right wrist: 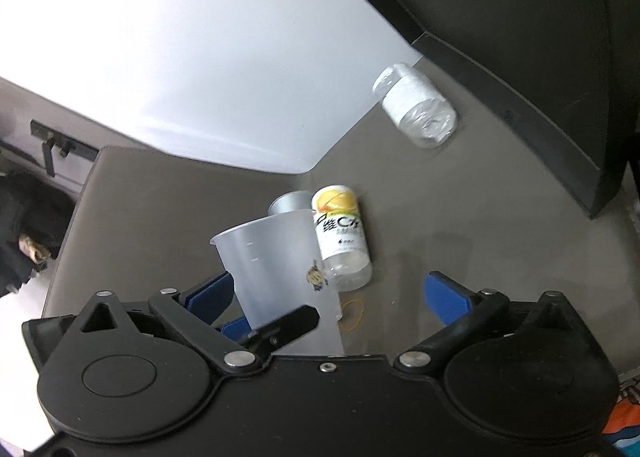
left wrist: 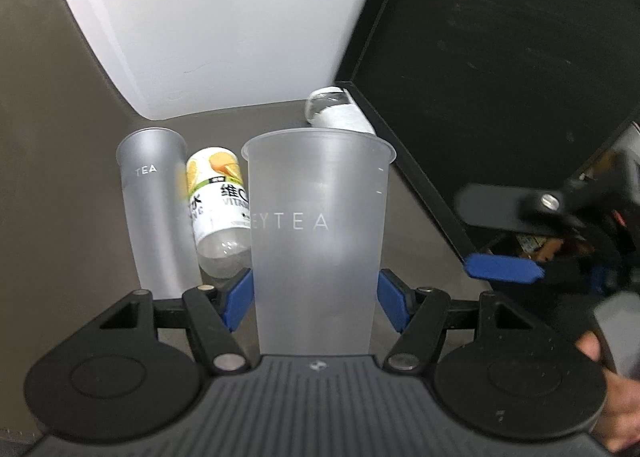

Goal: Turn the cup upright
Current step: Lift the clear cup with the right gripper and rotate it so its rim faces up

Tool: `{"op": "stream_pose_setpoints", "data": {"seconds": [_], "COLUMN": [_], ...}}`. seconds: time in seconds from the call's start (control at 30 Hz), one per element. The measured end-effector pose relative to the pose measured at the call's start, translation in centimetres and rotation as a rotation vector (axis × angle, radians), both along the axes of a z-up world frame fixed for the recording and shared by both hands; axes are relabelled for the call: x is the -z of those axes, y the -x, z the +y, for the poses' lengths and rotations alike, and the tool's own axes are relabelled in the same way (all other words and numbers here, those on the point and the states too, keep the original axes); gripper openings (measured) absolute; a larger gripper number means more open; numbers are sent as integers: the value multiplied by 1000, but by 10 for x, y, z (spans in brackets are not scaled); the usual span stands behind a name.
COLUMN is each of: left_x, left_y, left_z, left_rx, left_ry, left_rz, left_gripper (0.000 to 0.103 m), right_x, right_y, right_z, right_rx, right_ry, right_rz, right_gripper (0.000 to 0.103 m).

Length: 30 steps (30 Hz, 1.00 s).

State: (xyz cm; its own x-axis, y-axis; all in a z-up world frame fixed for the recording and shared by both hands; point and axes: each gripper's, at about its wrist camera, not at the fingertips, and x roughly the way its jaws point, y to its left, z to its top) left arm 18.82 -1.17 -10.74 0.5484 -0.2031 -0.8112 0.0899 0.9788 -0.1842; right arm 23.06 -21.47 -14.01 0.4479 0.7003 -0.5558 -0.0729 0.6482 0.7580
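A frosted clear plastic cup point(left wrist: 316, 233) printed "HEYTEA" stands upright, rim up, between the blue pads of my left gripper point(left wrist: 316, 297), which is shut on its lower body. The same cup shows in the right wrist view point(right wrist: 276, 269), with the left gripper's fingers point(right wrist: 280, 325) around its base. My right gripper point(right wrist: 332, 293) is open and empty, just right of the cup; it shows blurred at the right of the left wrist view point(left wrist: 500, 241). A second frosted cup point(left wrist: 154, 209) stands upside down at the left, behind.
A yellow-labelled vitamin drink bottle point(left wrist: 218, 209) lies between the two cups on the grey-brown table point(left wrist: 60, 217). A clear bottle with a white label point(right wrist: 418, 109) lies near the black panel point(left wrist: 500, 77). A white wall point(left wrist: 208, 17) stands behind.
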Motion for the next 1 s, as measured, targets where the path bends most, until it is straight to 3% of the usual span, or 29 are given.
{"op": "stream_pose_setpoints", "data": {"seconds": [0.27,0.53,0.57,0.63,0.8,0.9,1.0], "left_x": [-9,-16,-16,-16,-14,-11,-7], "left_y": [31,57,59,61,63,61,59], "left_z": [-10,-22,-23,-25,-22,-22,-15], "left_rx": [74,165,169,165,137,109,87], "left_ry": [2,13,13,6,33,-16,-6], "left_rz": [-30,-66,-65,-59,-38,5,45], "left_gripper": [66,66,66,67,68,68,68], "right_x": [-2,-7,-8,-12,-24,-30,-33], "right_y": [4,10,11,14,27,35,38], "right_z": [18,34,35,37,49,53,54], "right_rx": [-101,-165,-166,-179,-231,-242,-224], "right_ry": [-38,-12,-1,22,119,173,235], "right_rz": [0,-44,-59,-90,-201,-266,-312], "right_gripper": [103,103,101,77,75,75,75]}}
